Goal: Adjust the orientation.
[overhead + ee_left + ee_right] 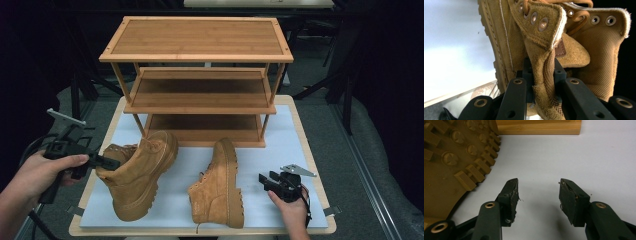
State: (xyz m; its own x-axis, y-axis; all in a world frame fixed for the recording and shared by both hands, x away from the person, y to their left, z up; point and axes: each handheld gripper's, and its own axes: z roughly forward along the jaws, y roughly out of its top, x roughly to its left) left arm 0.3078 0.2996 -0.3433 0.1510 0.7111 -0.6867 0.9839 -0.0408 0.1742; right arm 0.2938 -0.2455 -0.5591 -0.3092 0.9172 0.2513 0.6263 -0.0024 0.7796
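Left gripper view showed my left gripper (543, 75) pinching the suede boot (544, 50) by its fuzzy collar; my right gripper (538, 195) gaped beside the lugged sole (451, 165).

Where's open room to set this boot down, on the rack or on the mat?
All three shelves of the rack are bare. On the mat, the strip between the lying boot and the right gripper is free, as is the gap between the boots. The left side is crowded: the left gripper clamps the tilted boot there.
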